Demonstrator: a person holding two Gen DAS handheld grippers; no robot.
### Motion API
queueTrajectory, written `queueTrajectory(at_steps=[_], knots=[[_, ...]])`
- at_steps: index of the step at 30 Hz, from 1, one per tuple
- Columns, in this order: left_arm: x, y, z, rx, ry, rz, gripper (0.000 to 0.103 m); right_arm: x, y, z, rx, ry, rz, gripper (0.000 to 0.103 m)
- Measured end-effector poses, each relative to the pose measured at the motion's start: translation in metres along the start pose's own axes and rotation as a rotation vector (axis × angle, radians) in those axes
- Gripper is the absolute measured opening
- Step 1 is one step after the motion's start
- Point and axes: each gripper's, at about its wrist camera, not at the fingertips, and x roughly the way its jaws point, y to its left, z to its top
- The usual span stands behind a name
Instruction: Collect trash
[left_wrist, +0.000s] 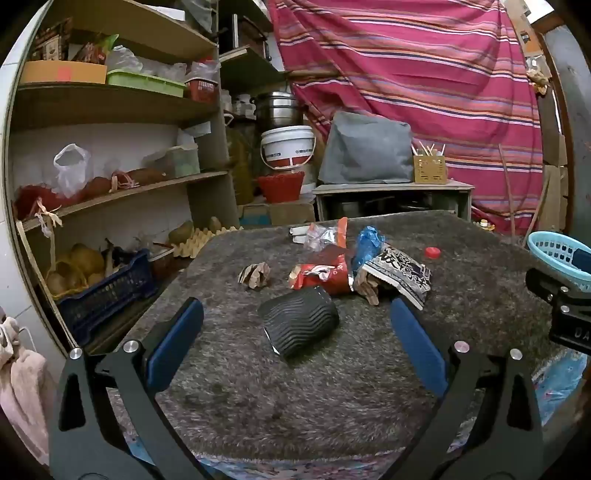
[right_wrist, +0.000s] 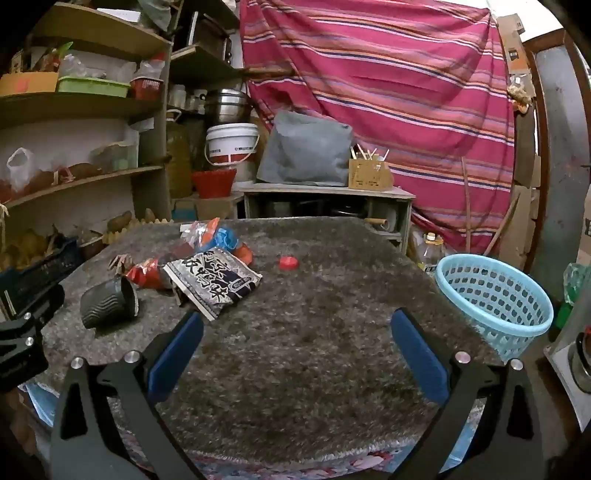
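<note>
Right gripper (right_wrist: 297, 325) with blue fingers (right_wrist: 177, 350) spread wide over grey shaggy table (right_wrist: 314, 332), nothing between them, black ribbed cup (right_wrist: 107, 302) on its side at 9 o'clock, printed wrapper (right_wrist: 214, 284) beside it, red bottle cap (right_wrist: 288, 263) at 12, light blue basket (right_wrist: 495, 299) at 3

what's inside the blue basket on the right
In the right wrist view, the blue basket shows only its own perforated wall and no trash inside. Its near rim hides the very bottom.
</note>
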Motion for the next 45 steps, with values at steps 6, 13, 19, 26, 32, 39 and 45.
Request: queueTrajectory(at_steps=[6, 13, 19, 26, 32, 39, 45], knots=[[0.001, 0.001, 0.0, -0.003, 0.004, -0.006, 0.098, -0.003, 0.001, -0.001, -0.017, -0.021, -0.01, 0.099], [0.001, 0.004, 0.0, -0.003, 0.001, -0.001, 0.098, -0.002, 0.004, -0.002, -0.025, -0.027, -0.013, 0.099], [-0.002, 0.006, 0.001, -0.005, -0.003, 0.002, 0.098, -0.005, 0.0, 0.001, -0.024, -0.027, -0.01, 0.099], [-0.003, 0.008, 0.001, -0.008, -0.005, 0.007, 0.098, -0.006, 0.002, 0.0, -0.03, -0.031, -0.015, 0.099], [-0.004, 0.011, 0.002, -0.009, -0.005, 0.007, 0.098, -0.006, 0.001, 0.0, -0.029, -0.031, -0.014, 0.099], [-0.002, 0.012, 0.001, -0.008, -0.003, 0.009, 0.098, -0.006, 0.002, -0.001, -0.031, -0.031, -0.015, 0.099], [-0.004, 0.011, 0.002, -0.005, -0.006, 0.012, 0.098, -0.005, 0.002, -0.001, -0.03, -0.03, -0.014, 0.099]])
